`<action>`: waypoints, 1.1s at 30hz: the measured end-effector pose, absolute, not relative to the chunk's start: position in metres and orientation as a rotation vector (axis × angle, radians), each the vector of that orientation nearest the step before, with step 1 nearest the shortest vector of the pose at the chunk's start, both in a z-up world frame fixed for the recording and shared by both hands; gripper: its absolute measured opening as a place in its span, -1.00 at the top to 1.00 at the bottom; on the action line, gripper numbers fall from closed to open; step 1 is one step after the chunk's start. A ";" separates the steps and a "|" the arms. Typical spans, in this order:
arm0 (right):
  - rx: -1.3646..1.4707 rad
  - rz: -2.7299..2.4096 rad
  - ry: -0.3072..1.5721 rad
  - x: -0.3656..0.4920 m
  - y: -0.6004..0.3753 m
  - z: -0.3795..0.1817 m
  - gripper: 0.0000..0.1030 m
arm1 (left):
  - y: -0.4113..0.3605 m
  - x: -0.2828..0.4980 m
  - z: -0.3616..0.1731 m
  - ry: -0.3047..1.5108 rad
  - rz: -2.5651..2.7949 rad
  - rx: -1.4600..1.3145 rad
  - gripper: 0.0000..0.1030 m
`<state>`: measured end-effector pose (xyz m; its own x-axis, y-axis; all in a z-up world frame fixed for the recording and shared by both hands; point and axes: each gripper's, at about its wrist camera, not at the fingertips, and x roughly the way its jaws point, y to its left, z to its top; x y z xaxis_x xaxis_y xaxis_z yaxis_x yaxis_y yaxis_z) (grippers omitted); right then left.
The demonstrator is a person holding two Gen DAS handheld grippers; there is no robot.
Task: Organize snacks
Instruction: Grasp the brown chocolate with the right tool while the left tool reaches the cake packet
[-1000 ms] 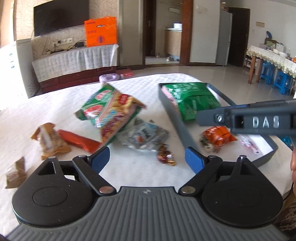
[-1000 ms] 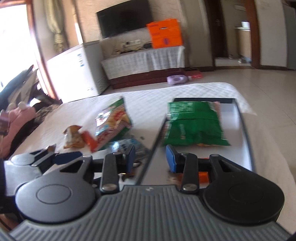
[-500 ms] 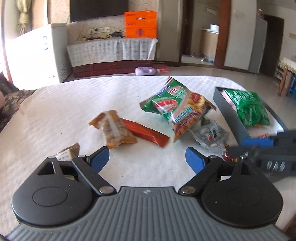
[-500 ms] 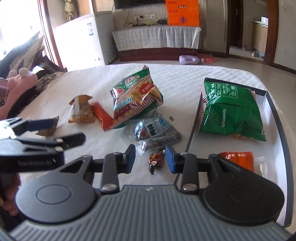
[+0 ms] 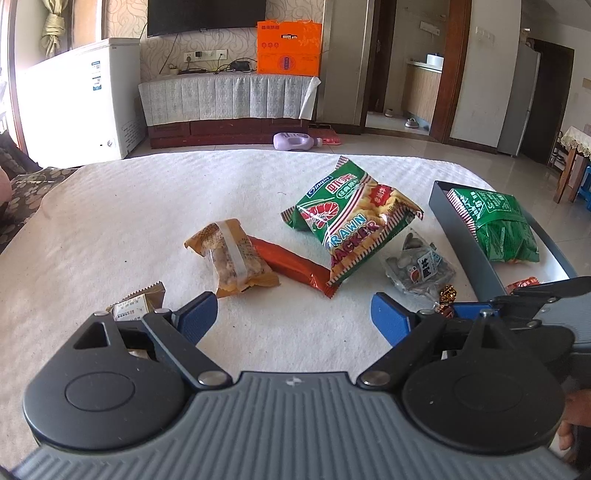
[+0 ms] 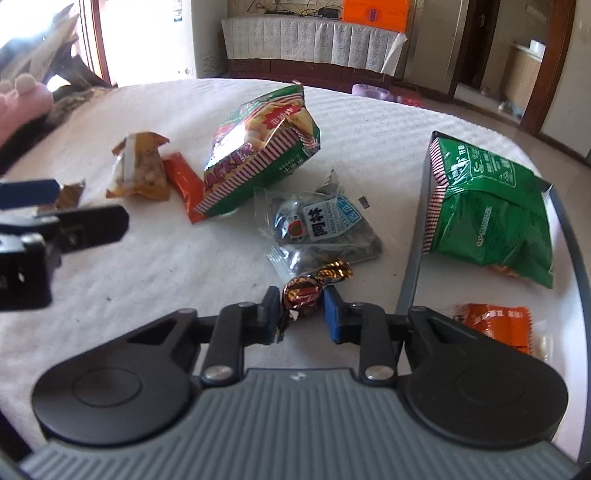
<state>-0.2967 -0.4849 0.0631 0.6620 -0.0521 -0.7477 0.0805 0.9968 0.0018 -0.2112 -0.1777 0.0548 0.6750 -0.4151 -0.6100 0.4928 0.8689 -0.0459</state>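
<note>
Six snacks lie loose on the white cloth [image 5: 129,229]; three more sit in the one grey tray [image 6: 413,273] at right. The right gripper [image 6: 301,314] is closing around one foil-wrapped candy [image 6: 301,293] near the tray's left wall, pads not visibly pressing. The left gripper [image 5: 293,317] hangs wide apart, empty.

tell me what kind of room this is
Most likely a home living room. A wall-mounted TV hangs above a low cabinet draped with cloth, a white chest freezer stands beside it, and a doorway opens onto what looks like a kitchen.
</note>
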 end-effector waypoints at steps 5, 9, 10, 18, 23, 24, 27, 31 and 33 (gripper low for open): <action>0.104 0.003 0.816 -0.312 -0.486 0.072 0.48 | -0.180 -0.210 0.054 0.653 -0.499 0.127 -0.80; 0.099 0.067 0.823 -0.322 -0.476 0.074 0.48 | -0.171 -0.208 0.054 0.634 -0.442 0.136 -0.80; 0.085 0.071 0.839 -0.322 -0.474 0.071 0.48 | -0.166 -0.205 0.054 0.634 -0.412 0.132 -0.81; 0.087 0.086 0.861 -0.325 -0.470 0.067 0.48 | -0.123 -0.173 0.042 0.671 -0.156 0.052 -0.81; 0.085 0.091 0.861 -0.327 -0.471 0.067 0.48 | -0.113 -0.157 0.031 0.696 -0.140 0.030 -0.81; 0.085 0.092 0.861 -0.327 -0.471 0.067 0.48 | -0.113 -0.155 0.029 0.700 -0.141 0.027 -0.81; 0.084 0.092 0.861 -0.327 -0.471 0.067 0.48 | -0.112 -0.149 0.022 0.715 -0.143 0.010 -0.81; 0.082 0.095 0.860 -0.327 -0.471 0.067 0.48 | -0.114 -0.144 0.011 0.740 -0.145 0.010 -0.80; 0.081 0.098 0.860 -0.327 -0.471 0.067 0.48 | -0.113 -0.143 0.008 0.748 -0.143 0.000 -0.79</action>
